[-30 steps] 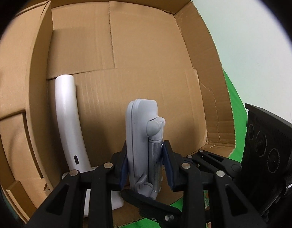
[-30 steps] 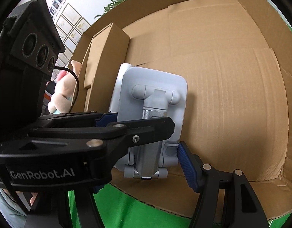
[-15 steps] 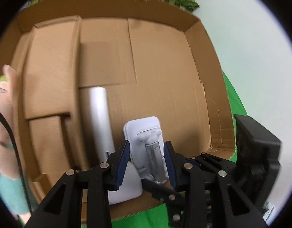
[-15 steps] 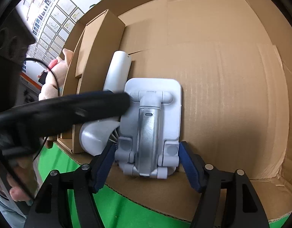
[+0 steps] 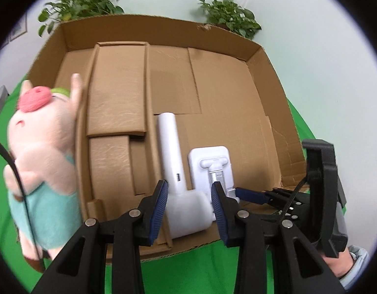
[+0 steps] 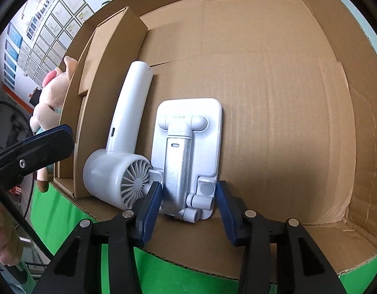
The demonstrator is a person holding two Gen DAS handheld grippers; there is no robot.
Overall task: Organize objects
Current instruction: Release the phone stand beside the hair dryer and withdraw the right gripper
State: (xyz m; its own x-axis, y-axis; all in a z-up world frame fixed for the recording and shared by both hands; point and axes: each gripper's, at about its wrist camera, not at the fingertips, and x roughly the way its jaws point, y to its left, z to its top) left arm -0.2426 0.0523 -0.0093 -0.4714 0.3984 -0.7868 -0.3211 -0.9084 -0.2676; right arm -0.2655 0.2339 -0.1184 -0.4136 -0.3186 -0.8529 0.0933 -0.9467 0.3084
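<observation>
Handed off: my left gripper (image 5: 188, 197) has let go of the pale grey folding phone stand (image 6: 188, 156) and pulled back and up, jaws now empty above the white handheld hairdryer-shaped fan (image 5: 181, 191). The stand went from upright in that grip to lying flat on the brown cardboard box (image 6: 274, 103) floor, just beside the fan. My right gripper (image 6: 188, 203) now straddles its near end, jaws closing around it.

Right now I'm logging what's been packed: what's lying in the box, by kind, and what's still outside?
Fan: 1, in the box
Phone stand: 1, in the box
Plush pig: 1, outside
Total: 3
</observation>
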